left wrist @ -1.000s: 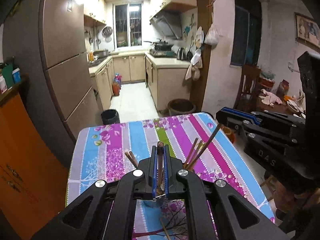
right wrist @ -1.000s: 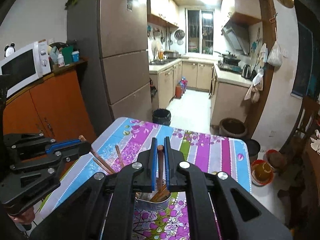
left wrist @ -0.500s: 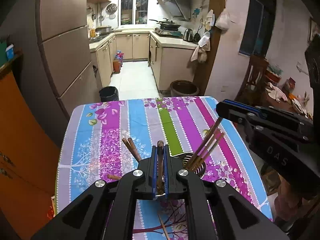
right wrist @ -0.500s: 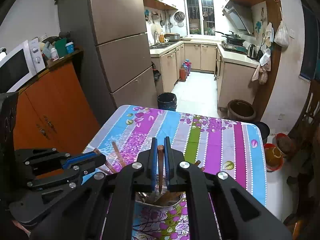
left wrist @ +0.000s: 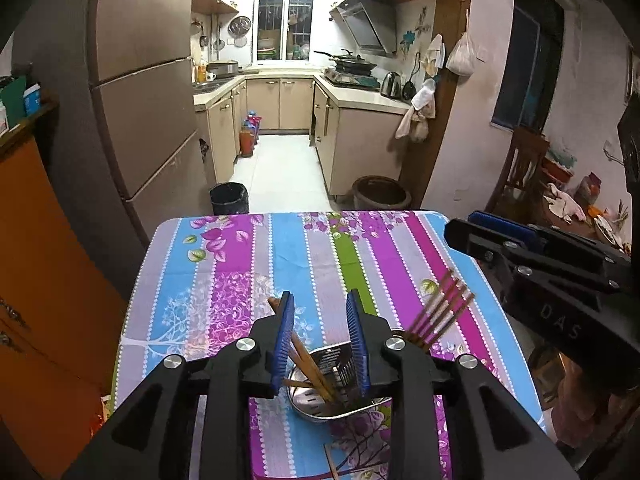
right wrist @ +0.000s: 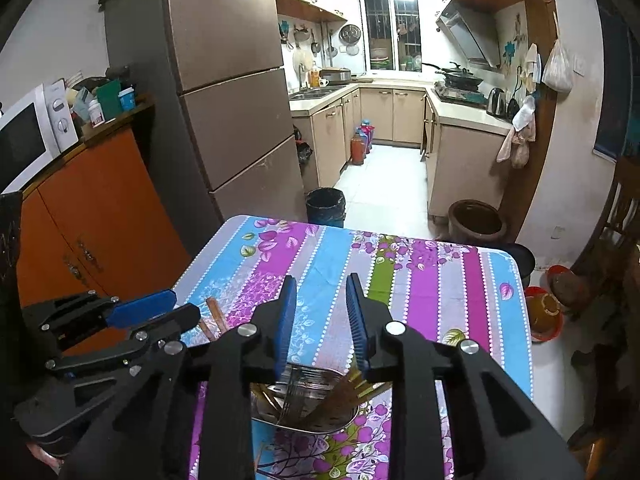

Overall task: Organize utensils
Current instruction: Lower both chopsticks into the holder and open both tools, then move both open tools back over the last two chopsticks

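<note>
A steel utensil holder [left wrist: 320,408] stands on the striped tablecloth, right under both grippers. My left gripper [left wrist: 319,300] hovers over it with its jaws opening. Two brown chopsticks [left wrist: 308,360] lean loose in the holder between the jaws, and neither pad presses on them. More chopsticks [left wrist: 440,312] fan out of the holder to the right. My right gripper [right wrist: 321,284] is also above the holder [right wrist: 308,404], its jaws opening with nothing gripped; chopsticks [right wrist: 352,386] rest in the holder below it. Each gripper shows in the other's view: right gripper [left wrist: 472,230], left gripper [right wrist: 176,306].
The table [right wrist: 440,280] ends a short way ahead, with a black bin [right wrist: 325,206] and a brown pot [right wrist: 476,222] on the floor beyond. A fridge and an orange cabinet [right wrist: 100,220] stand on the left. One loose chopstick [left wrist: 334,466] lies on the cloth near me.
Both grippers were shut on a chopstick and have come down over the holder. Their jaws have now parted, and the chopsticks sit loose in the holder.
</note>
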`<state>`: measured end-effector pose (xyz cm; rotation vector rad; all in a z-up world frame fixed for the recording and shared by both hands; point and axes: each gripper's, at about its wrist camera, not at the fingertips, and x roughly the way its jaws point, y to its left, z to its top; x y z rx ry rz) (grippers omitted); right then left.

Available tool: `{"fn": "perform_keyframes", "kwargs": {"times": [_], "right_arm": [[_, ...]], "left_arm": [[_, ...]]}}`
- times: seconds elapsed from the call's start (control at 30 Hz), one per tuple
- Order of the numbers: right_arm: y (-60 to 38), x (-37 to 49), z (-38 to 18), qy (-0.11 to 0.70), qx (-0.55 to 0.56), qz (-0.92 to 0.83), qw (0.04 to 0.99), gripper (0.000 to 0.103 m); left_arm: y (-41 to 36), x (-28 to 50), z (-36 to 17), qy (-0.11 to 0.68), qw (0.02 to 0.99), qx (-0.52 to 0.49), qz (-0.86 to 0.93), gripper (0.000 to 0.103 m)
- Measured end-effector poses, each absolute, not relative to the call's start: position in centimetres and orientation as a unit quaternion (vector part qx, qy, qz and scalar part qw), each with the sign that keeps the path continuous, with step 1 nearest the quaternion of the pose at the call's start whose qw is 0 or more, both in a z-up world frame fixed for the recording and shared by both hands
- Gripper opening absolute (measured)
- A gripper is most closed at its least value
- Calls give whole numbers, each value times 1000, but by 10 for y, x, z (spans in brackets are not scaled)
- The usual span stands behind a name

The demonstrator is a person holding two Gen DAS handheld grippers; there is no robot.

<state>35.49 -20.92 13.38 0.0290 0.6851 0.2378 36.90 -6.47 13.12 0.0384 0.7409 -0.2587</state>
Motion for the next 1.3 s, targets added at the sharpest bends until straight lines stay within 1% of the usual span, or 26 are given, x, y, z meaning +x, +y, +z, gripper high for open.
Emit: {"fn": "perform_keyframes", "kwargs": {"times": [0.27,0.4,0.57,0.73,0.9,0.97,1.0,1.1,1.17,1.3], "right_arm": [[-219,339,141,325,14,116,939,24],[-237,310,141,316,25,124,940,24],[-257,267,129,314,31,128,940,25],[-281,206,110,309,54,137,940,28],[-292,138,74,305,65,131,941,32],[-294,117,56,306,69,123,942,40],[-294,103,43,307,67,115,942,40],[-294,74,14,296,49,75,951,42],[-291,53,-13,292,35,47,955,43],[-285,19,-55,281,10,17,960,43]], "left_arm": [[-56,345,143,336,934,17,-119,29],[-48,296,141,295,949,36,-110,31],[-39,238,120,275,953,52,-113,35],[-26,184,80,293,944,54,-143,37],[-29,135,27,318,931,87,-157,38],[-34,116,7,319,929,102,-156,39],[-37,104,-6,317,930,112,-150,39],[-49,71,-41,291,936,148,-131,41],[-54,53,-62,281,939,155,-127,42],[-65,14,-98,235,949,179,-113,42]]}}
